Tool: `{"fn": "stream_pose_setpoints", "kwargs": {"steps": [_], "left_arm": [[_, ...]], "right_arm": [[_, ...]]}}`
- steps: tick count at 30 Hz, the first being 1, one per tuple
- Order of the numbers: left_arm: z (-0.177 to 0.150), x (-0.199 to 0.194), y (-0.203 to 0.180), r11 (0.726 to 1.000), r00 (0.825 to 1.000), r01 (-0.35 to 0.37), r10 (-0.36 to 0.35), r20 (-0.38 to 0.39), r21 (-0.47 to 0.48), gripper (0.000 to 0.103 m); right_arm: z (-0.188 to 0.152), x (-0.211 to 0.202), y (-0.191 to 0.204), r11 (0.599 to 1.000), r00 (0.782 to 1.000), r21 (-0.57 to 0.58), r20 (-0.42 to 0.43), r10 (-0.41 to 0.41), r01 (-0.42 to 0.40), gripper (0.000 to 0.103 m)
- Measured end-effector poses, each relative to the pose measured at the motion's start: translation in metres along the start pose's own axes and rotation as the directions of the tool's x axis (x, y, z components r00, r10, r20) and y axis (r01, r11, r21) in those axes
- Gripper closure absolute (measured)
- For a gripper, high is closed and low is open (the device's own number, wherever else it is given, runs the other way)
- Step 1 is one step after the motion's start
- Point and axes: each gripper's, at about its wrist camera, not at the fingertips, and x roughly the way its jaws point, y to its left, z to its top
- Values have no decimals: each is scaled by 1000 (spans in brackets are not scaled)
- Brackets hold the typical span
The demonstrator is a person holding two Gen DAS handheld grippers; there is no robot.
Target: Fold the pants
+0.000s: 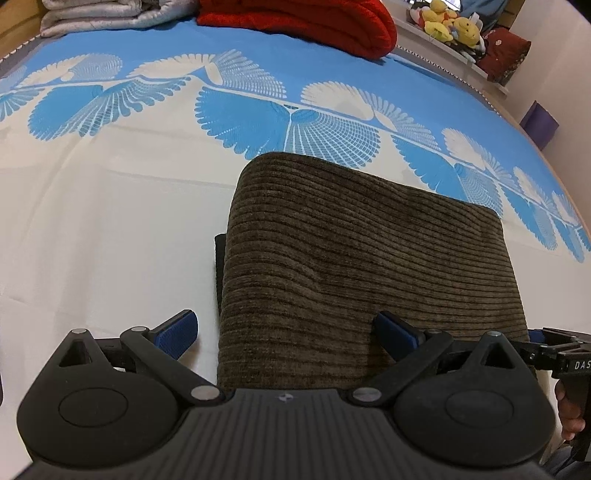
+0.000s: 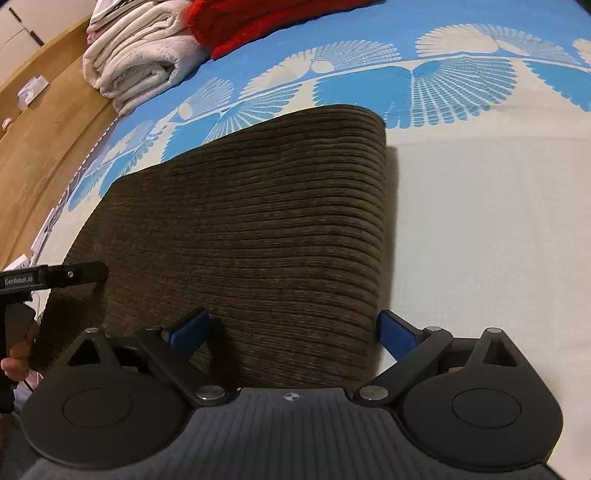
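Note:
Brown corduroy pants (image 1: 354,266) lie folded into a thick rectangle on the bed; they also show in the right wrist view (image 2: 251,236). A dark band (image 1: 219,266) peeks out at the fold's left side. My left gripper (image 1: 286,332) is open above the near left corner of the pants, holding nothing. My right gripper (image 2: 293,332) is open over the near right corner, holding nothing. Each gripper shows at the edge of the other's view: the right one (image 1: 554,350) and the left one (image 2: 55,277).
The bed sheet (image 1: 92,240) is cream with blue fan patterns. A red blanket (image 1: 306,18) and a folded pale blanket (image 2: 136,59) lie at the far end. Plush toys (image 1: 447,22) sit on a shelf. A wooden surface (image 2: 40,140) runs along the bed's left side.

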Motion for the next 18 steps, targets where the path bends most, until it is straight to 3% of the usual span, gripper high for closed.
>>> {"fn": "stream_pose_setpoints", "kwargs": {"steps": [9,10,11,12,14,16,18], "left_arm": [[1,5,1,1000,1000,14,-14,-16,-15,3],[2,5,0,999,999,29,-30,-20,-21,8],[3,6,0,998,997,64,-65,-28,-29,22],[3,5,-1,998,998,59,-59,-22,-36,25],[5,3,-5,998,999,48,-48,-4,-30,30],[9,2,-10,999,999,48,-48,16,-23,35],[16,4,-17,997,997,71,-71,26,-20,41]], "right_arm": [[0,0,-3,1000,1000,12,-2,7,-7,5],[-1,-1,-2,1000,1000,24,11,3,-4,15],[-1,-2,-2,999,1000,33,25,-11,10,34],[-1,-3,-1,998,999,52,37,-32,30,38],[0,-7,1,997,997,61,59,-42,38,61],[2,-13,3,997,995,58,88,-52,47,70],[7,-18,0,996,990,67,121,-69,61,72]]}}
